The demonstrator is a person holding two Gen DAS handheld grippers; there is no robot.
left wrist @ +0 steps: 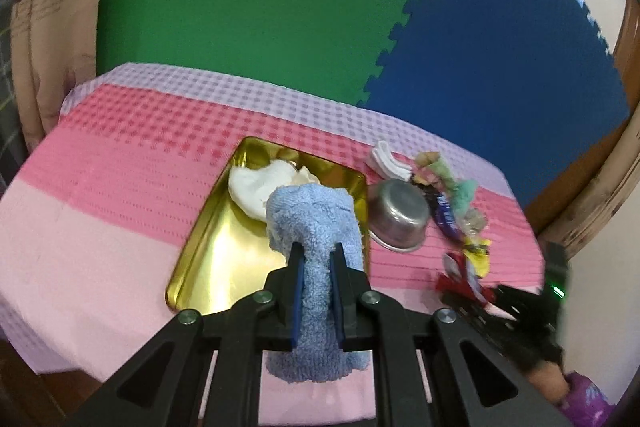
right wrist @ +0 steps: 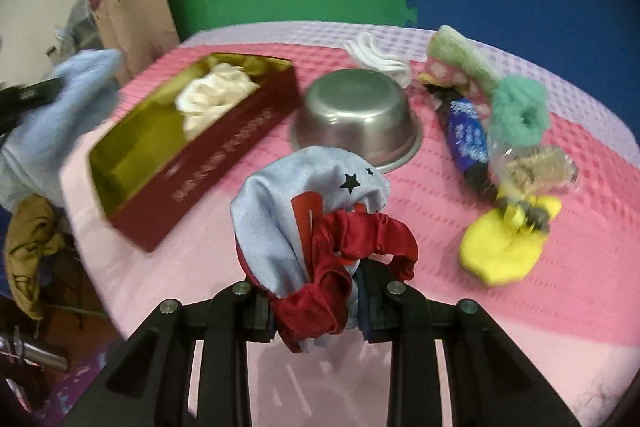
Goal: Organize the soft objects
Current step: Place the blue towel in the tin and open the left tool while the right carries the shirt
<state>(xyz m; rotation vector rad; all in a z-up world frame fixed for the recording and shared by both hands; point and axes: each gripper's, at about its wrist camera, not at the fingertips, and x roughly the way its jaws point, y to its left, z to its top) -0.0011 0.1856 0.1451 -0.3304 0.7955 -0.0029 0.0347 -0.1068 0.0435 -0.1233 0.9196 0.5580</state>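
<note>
My left gripper [left wrist: 316, 255] is shut on a fluffy blue sock [left wrist: 312, 223] and holds it above the near right part of the gold-lined box [left wrist: 208, 251]. A white cloth [left wrist: 260, 187] lies in the box's far end. The blue sock also shows in the right wrist view [right wrist: 60, 115], left of the box [right wrist: 224, 155]. My right gripper [right wrist: 320, 291] is shut on a pale blue cloth with black stars and a red satin trim [right wrist: 316, 223], held above the pink tablecloth in front of the steel bowl [right wrist: 356, 119].
The upturned steel bowl [left wrist: 400, 215] stands right of the box. Right of it lie a white folded piece [right wrist: 376, 59], a green-and-pink sock [right wrist: 460, 67], a teal scrunchie [right wrist: 520, 111], a dark wrapped item [right wrist: 468, 139], a clear packet [right wrist: 536, 167] and a yellow sock [right wrist: 504, 247].
</note>
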